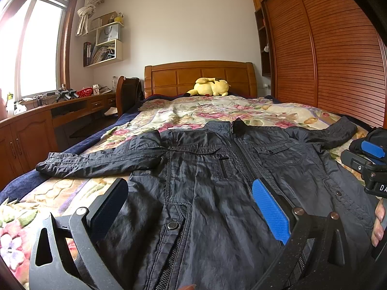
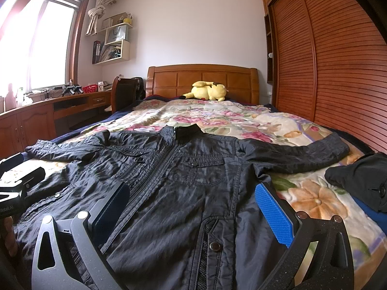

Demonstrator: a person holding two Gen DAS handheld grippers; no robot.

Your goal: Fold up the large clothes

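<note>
A dark grey zip jacket (image 1: 217,181) (image 2: 183,183) lies flat, front up, on the floral bedspread (image 1: 205,111) (image 2: 217,116), collar toward the headboard and both sleeves spread out sideways. My left gripper (image 1: 189,205) hovers open above the jacket's lower left half, nothing between its fingers. My right gripper (image 2: 192,207) is open over the lower right half, also empty. The right gripper's body (image 1: 370,166) shows at the right edge of the left wrist view, with a hand (image 1: 378,220) on it. The left gripper's body (image 2: 17,181) shows at the left edge of the right wrist view.
A yellow plush toy (image 1: 210,87) (image 2: 208,90) lies by the wooden headboard (image 1: 200,77). Another dark garment (image 2: 360,181) sits on the bed at the right. A slatted wardrobe (image 2: 338,60) runs along the right side; a desk (image 1: 60,111) and chair (image 1: 128,94) stand at the left.
</note>
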